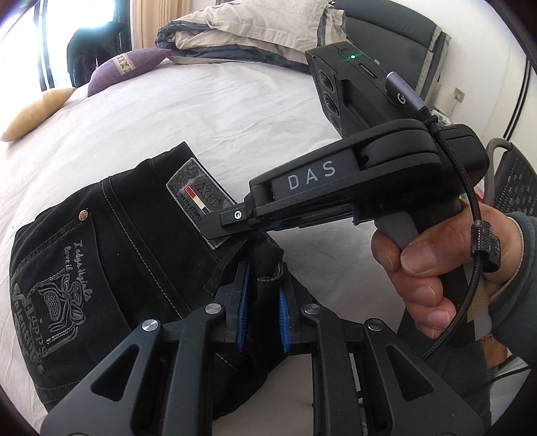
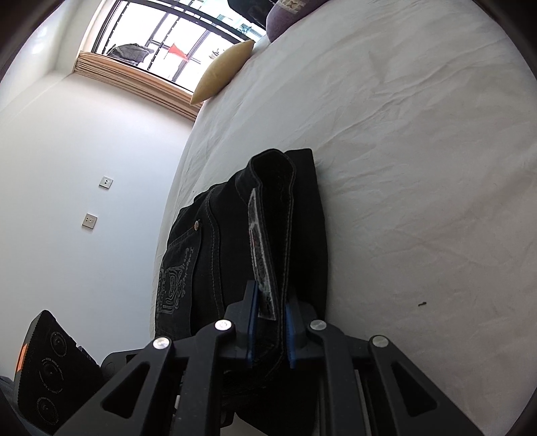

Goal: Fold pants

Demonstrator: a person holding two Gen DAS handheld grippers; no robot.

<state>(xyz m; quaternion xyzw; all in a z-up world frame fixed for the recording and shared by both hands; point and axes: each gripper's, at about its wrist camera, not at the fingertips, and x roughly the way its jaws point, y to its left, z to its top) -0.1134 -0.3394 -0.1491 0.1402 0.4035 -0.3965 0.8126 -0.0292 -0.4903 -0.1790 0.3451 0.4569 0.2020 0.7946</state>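
Black denim pants (image 1: 110, 248) with an embroidered back pocket and a grey waistband patch (image 1: 198, 198) lie on the white bed sheet (image 1: 208, 110). My left gripper (image 1: 263, 298) is shut on a bunched fold of the pants fabric near the waistband. My right gripper (image 1: 248, 224) reaches in from the right and grips the waistband beside the patch. In the right wrist view the right gripper (image 2: 272, 322) is shut on the waistband of the pants (image 2: 208, 255) by the patch (image 2: 260, 255), lifting that edge off the sheet (image 2: 419, 167).
A purple cushion (image 1: 127, 68), a yellow cushion (image 1: 33, 115) and a folded duvet (image 1: 255, 30) lie at the far end of the bed. A grey chair (image 1: 513, 181) stands at the right. A wall with sockets (image 2: 87, 219) and a window (image 2: 174, 37) are beyond the bed edge.
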